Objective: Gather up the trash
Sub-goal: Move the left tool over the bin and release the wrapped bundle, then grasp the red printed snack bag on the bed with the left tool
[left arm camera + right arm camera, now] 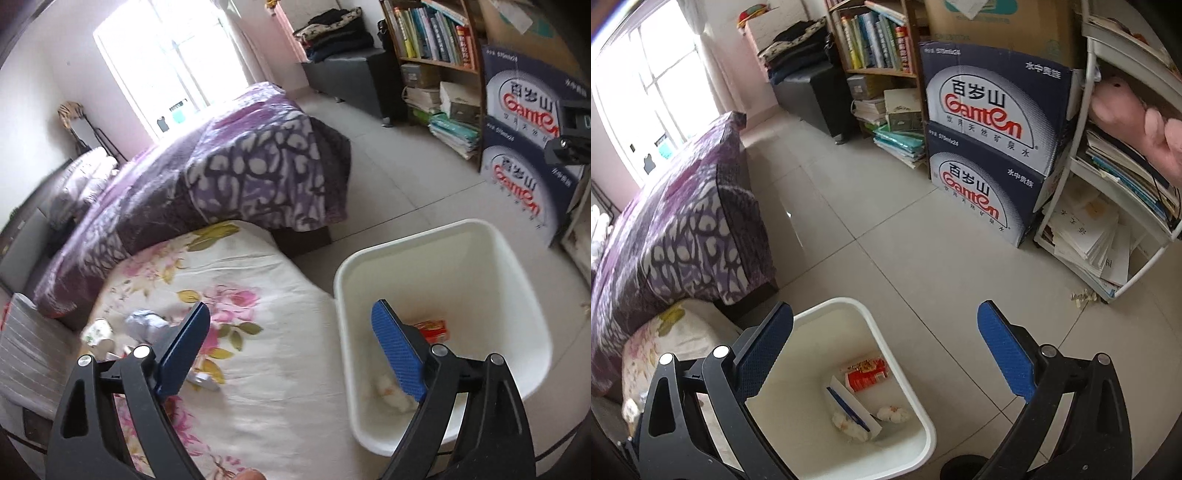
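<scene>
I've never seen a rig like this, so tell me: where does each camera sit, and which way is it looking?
Left wrist: rides the left gripper, looking down over the floral sheet, its crumpled paper and the white bin; its open blue fingers show.
Right wrist: rides the right gripper, looking down at the bin and tiled floor; open fingers show.
Shared: bin, red carton, purple blanket, Ganten boxes.

Bright window (166,62) lights a purple-blanketed bed (207,177), pale tiled floor (886,236), and crowded bookshelf (875,44).
</scene>
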The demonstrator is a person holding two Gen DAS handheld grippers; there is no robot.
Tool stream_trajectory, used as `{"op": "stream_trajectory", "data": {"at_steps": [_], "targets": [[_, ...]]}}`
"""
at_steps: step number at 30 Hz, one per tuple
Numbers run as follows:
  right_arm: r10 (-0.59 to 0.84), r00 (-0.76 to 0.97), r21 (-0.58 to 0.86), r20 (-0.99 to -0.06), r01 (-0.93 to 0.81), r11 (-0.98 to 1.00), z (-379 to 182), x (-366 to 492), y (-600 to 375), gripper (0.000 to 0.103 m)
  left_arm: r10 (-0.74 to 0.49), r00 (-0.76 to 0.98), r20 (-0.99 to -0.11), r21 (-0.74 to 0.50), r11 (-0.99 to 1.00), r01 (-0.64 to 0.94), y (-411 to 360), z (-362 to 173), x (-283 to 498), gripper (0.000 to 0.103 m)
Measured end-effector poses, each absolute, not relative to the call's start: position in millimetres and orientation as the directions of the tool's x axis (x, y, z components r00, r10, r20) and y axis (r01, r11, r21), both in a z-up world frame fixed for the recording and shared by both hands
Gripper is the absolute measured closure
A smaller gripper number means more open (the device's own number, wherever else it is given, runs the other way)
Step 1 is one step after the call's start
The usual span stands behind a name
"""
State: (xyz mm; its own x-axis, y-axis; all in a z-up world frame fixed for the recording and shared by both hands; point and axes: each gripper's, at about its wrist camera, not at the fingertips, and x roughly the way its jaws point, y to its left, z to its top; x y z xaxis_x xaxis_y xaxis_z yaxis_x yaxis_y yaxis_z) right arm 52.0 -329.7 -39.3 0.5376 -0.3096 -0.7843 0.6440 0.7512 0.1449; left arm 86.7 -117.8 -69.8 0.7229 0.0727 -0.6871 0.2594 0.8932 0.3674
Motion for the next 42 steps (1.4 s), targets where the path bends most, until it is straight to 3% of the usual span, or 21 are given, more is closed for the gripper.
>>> {"op": "stream_trajectory", "data": {"at_steps": [10, 18, 26, 31, 33, 35, 37, 42], "targets": [[-0.264, 0.543, 0.084, -0.797, 0.533, 0.842, -49.8, 70.1, -281.9, 0.007, 0.189, 0.694, -0.695, 0.425, 0.886, 0.184, -64.8, -84.9, 100.2, 0.016], [-0.228, 0.545, 0.038, -0.807, 0.432, 0.901, -59.3, 84.5, -234.1, 0.007, 0.317, 0.610, -0.726, 0.444, 0.894, 0.064, 20.3, -98.6, 127.6, 0.016], [-0.175, 0.562, 0.005, -0.808, 0.304, 0.953, -66.6, 93.7, -178.3, 0.007, 0.326, 0.507, -0.798, 0.405, 0.913, 0.049, 86.3, -113.6, 147.1, 0.016], [-0.085, 0.573, 0.018, -0.815, 0.172, 0.985, -74.2, 96.7, -137.1, 0.007, 0.260, 0.461, -0.848, 0.339, 0.936, 0.097, 115.0, -132.3, 156.2, 0.017], [-0.035, 0.570, 0.037, -0.821, 0.114, 0.993, -76.9, 97.7, -121.7, 0.007, 0.205, 0.449, -0.870, 0.288, 0.949, 0.125, 125.6, -137.5, 158.2, 0.025], [-0.014, 0.568, 0.041, -0.823, 0.084, 0.996, -78.3, 98.2, -113.1, 0.007, 0.176, 0.427, -0.887, 0.252, 0.959, 0.127, 133.0, -140.5, 161.1, 0.042], [0.018, 0.564, 0.048, -0.826, 0.039, 0.998, -81.2, 99.0, -98.1, 0.007, 0.116, 0.419, -0.901, 0.189, 0.972, 0.136, 142.4, -140.6, 161.0, 0.053], [0.142, 0.494, 0.134, -0.858, -0.052, 0.990, -96.0, 104.9, -65.7, 0.007, 0.048, 0.437, -0.898, 0.109, 0.987, 0.116, 161.2, -130.9, 152.2, 0.064]]}}
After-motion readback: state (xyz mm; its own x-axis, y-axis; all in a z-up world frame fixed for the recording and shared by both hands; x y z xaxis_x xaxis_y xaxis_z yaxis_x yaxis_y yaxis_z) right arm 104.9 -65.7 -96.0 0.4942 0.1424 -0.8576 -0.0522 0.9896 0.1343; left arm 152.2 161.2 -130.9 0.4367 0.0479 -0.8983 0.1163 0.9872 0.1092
